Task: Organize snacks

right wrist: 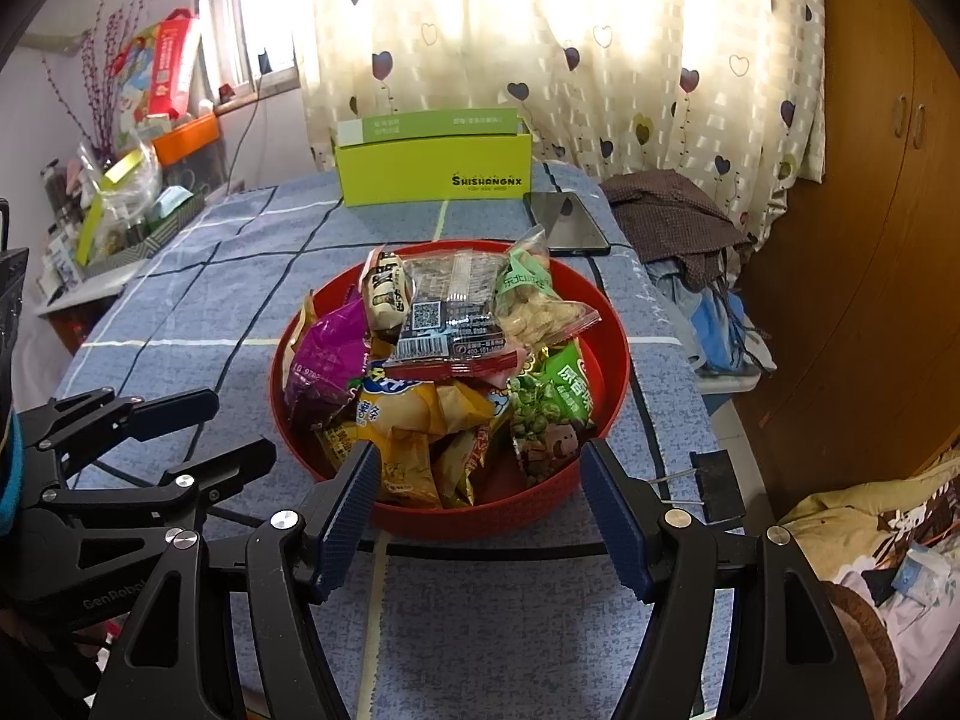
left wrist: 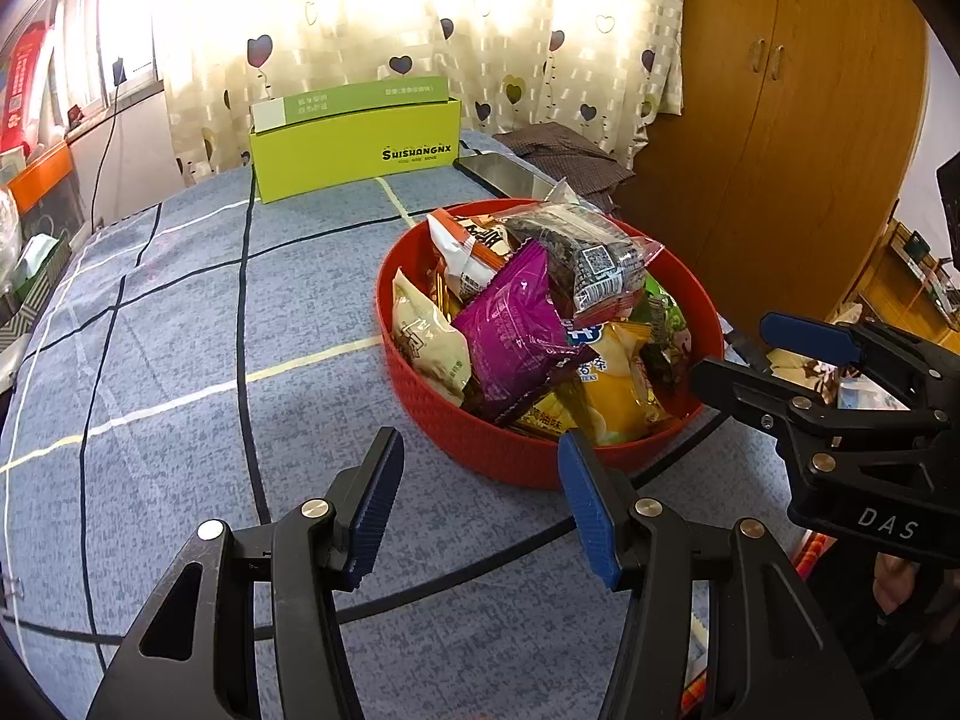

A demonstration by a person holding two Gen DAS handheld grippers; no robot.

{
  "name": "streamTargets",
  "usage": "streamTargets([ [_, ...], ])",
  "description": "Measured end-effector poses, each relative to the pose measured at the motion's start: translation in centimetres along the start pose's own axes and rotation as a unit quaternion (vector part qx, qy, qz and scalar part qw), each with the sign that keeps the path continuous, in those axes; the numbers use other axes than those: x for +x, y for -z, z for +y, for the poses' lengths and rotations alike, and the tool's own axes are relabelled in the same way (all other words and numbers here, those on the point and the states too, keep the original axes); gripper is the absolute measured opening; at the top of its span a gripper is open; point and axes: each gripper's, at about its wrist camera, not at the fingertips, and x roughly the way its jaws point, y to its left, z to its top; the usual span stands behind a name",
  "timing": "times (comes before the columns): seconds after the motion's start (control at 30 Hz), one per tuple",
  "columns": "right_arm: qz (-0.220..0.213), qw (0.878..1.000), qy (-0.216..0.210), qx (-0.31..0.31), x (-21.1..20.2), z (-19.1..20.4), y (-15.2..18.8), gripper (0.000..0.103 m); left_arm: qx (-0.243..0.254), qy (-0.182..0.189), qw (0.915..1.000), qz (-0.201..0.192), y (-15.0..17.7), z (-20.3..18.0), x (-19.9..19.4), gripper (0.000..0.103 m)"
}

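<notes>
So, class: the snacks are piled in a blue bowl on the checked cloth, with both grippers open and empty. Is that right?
Not quite. The bowl is red, as the right wrist view shows. The rest stands: snacks piled inside, left gripper and right gripper open and empty.

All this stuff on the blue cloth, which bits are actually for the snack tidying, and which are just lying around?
For the job:
- red bowl heaped with snack packets
- open green box
- left hand-held gripper and right hand-held gripper, both open and empty

Just lying about:
- black phone
- crumpled brown cloth
- binder clip
</notes>
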Motion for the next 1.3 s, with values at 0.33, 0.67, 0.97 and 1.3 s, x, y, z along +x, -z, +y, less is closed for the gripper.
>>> streamTargets([
  [0.33,-0.002,1.000,-0.001,0.004,-0.1,-0.3,0.1,0.068,0.002,0.001,1.0000,0.003,0.2,-0.2,0.2,0.055],
  [0.67,0.004,1.000,-0.002,0.010,0.4,-0.4,0.4,0.068,0.005,0.003,1.0000,0.005,0.3,-0.5,0.2,0.055],
  [0.97,0.007,1.000,-0.009,0.015,0.8,-0.6,0.5,0.068,0.006,0.002,1.0000,0.004,0.2,-0.6,0.2,0.055],
  [1.3,0.006,1.000,-0.014,0.013,0.9,-0.4,0.6,0.068,0.007,0.003,1.0000,0.005,0.1,-0.7,0.1,0.055],
])
